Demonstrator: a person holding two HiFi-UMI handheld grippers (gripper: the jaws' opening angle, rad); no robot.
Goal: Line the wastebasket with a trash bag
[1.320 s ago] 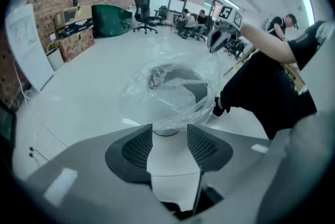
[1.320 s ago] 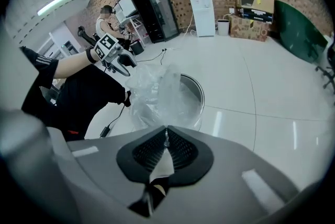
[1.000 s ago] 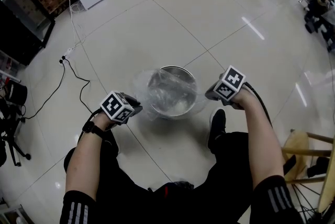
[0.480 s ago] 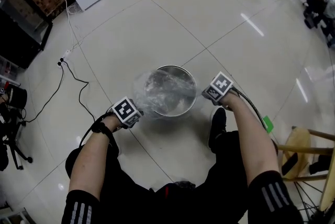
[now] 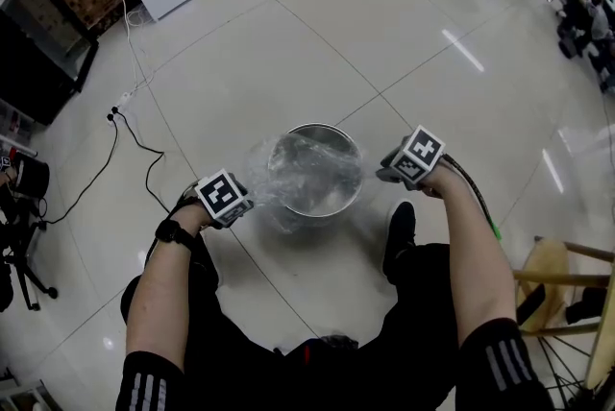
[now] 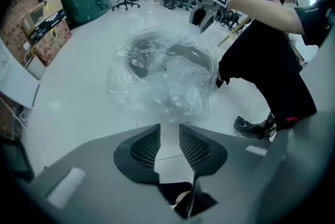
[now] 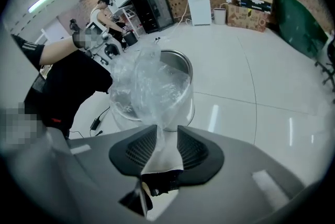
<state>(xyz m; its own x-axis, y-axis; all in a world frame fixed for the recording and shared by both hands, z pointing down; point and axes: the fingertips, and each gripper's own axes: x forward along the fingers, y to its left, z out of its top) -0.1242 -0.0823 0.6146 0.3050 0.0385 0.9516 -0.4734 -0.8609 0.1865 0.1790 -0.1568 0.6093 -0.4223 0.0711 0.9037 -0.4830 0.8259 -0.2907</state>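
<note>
Two grippers flank one wastebasket. The left gripper has just been opening its jaws, which stand apart with nothing between them. One clear crinkled plastic trash bag sits in and over the round silver metal wastebasket. The right gripper has also just been opening, and the bag's film lies loose between its jaws.

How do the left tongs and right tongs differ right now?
The right tongs have trash bag film running between their jaws; the left tongs show only floor there, the bag just ahead. In the head view the left tongs are by the bag's loose overhang, the right tongs beside the wastebasket rim. Both stand open, their jaws having just been opening.
</note>
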